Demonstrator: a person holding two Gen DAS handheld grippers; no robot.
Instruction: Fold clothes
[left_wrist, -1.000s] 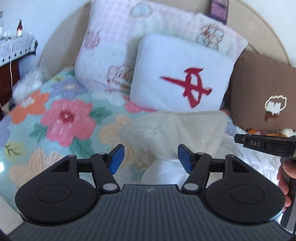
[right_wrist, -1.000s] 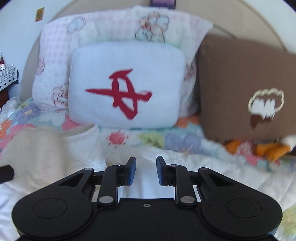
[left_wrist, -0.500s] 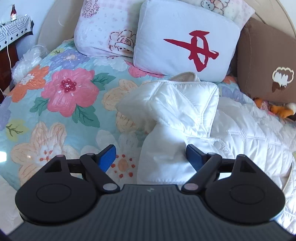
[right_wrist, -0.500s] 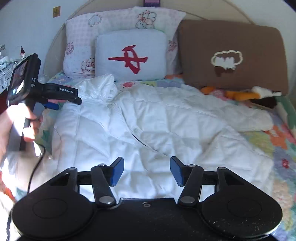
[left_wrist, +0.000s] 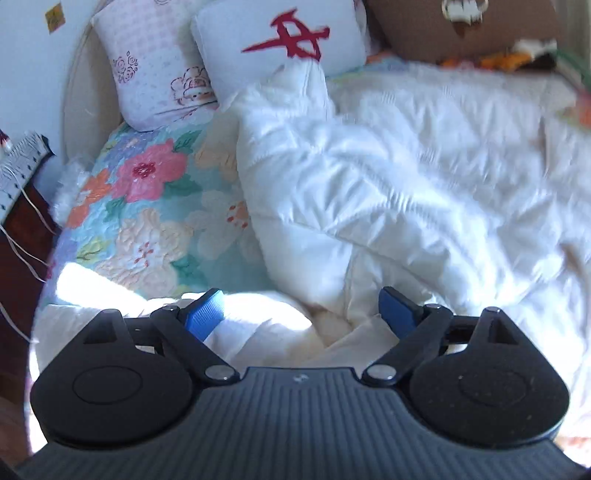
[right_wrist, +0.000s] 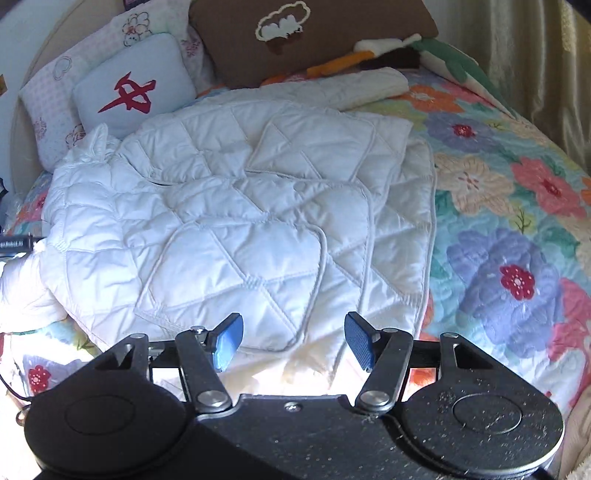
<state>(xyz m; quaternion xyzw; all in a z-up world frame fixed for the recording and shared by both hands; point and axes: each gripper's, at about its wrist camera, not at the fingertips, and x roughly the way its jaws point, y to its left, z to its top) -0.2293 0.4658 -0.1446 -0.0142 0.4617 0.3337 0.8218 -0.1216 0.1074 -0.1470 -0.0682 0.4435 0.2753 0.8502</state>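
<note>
A white quilted jacket lies spread across the flowered bedspread, hood toward the pillows. In the left wrist view the same jacket fills the right half, with a sunlit sleeve or fold near the jaws. My left gripper hovers over that near edge; its jaws are opening wide and its blue pads press on nothing. My right gripper stands open above the jacket's lower hem, nothing gripped between its fingers.
Pillows line the headboard: a white one with a red mark, a pink patterned one and a brown cushion. A stuffed toy lies by the cushion. A dark bedside table with cords stands at left. A curtain hangs at right.
Both grippers pulled back from the pillows toward the bed's near side and now look over the whole jacket. Both sets of jaws have spread wider. The left view rolled and shifted right.
</note>
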